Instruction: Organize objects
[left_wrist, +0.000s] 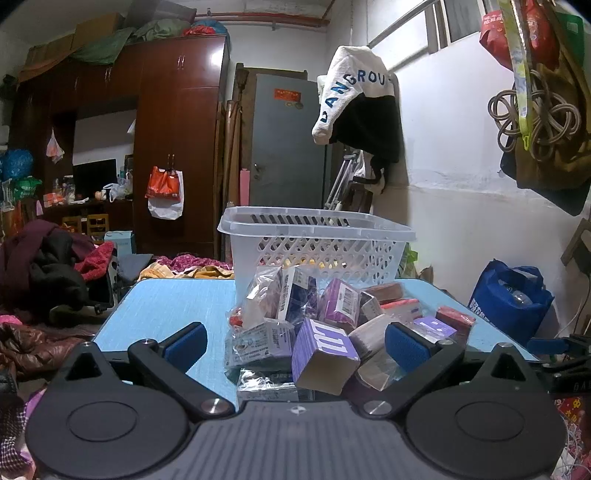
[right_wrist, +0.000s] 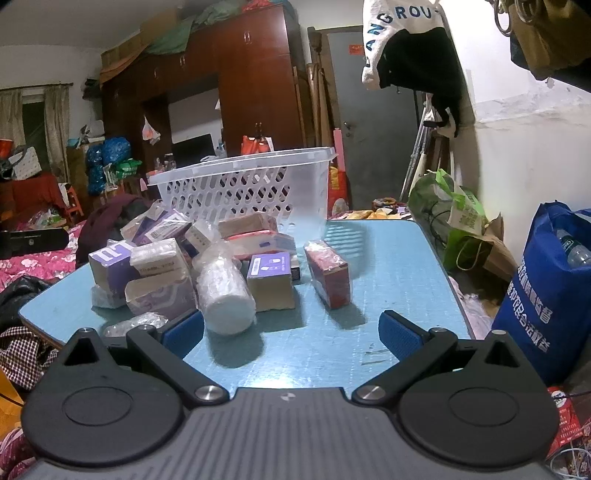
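Left wrist view: left claw (left_wrist: 295, 345) spread wide, gripping nothing, its blue pads flanking the near edge of a pile of wrapped boxes (left_wrist: 325, 354) on the blue desk (left_wrist: 166, 310). White perforated basket (left_wrist: 317, 243) stands just behind the pile. Right wrist view: right claw (right_wrist: 291, 334) likewise released, near a wrapped white cylinder (right_wrist: 225, 295).

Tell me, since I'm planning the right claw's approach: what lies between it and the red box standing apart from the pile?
Only bare blue tabletop, seen in the right wrist view. The open right claw faces the red box with nothing in the way.
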